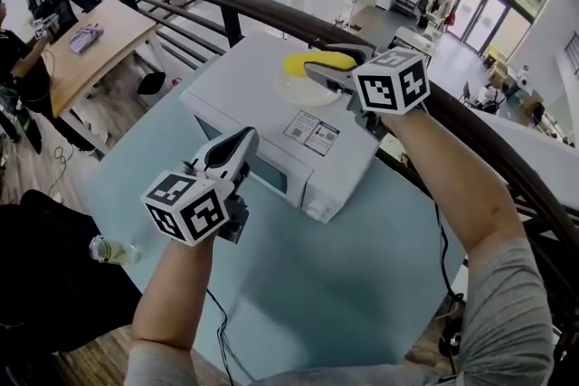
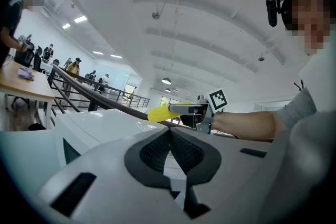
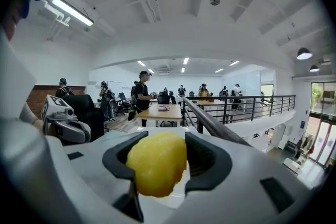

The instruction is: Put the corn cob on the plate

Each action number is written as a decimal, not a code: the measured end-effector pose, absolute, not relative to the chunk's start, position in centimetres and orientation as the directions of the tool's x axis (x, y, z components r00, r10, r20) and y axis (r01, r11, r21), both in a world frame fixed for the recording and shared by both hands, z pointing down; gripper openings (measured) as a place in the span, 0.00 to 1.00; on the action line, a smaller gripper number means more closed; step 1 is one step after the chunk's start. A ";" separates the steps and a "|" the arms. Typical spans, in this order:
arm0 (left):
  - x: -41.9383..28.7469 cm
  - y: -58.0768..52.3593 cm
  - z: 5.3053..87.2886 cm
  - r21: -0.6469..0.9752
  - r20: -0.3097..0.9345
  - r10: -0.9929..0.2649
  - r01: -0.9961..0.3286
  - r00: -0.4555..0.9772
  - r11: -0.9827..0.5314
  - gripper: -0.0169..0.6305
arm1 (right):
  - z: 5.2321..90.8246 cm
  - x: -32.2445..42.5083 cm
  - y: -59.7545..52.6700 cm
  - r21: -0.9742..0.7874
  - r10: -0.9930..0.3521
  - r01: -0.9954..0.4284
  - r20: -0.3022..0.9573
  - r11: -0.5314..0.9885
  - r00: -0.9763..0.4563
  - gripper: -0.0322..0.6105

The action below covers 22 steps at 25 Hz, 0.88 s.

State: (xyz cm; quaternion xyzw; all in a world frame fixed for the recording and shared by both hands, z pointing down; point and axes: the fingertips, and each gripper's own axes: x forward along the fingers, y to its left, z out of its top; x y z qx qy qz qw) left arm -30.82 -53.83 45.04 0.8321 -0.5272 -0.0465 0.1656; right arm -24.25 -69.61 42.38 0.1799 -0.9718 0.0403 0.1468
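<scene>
R gripper: fingers clamped on the corn cob, a pad on each side. Cob is over the white plate, far right, on top of the microwave on the bench; touching it or not, can't tell. L gripper: fingers together, nothing btwn them, near left by the microwave's front. R forearm stretched far; both grippers roughly level.

Grey sleeves, black-and-white marker cubes
</scene>
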 end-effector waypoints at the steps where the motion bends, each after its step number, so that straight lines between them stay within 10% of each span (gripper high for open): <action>1: -30.9 -54.3 44.9 0.318 0.100 -0.893 -0.865 0.438 -0.389 0.04 | 42.8 -24.7 -70.0 -0.020 -0.341 -0.365 0.311 0.931 -0.887 0.41; 22: -30.9 -56.0 45.0 0.323 0.094 -0.889 -0.858 0.448 -0.398 0.04 | 45.4 -27.4 -73.1 0.021 -0.364 -0.382 0.353 0.924 -0.862 0.41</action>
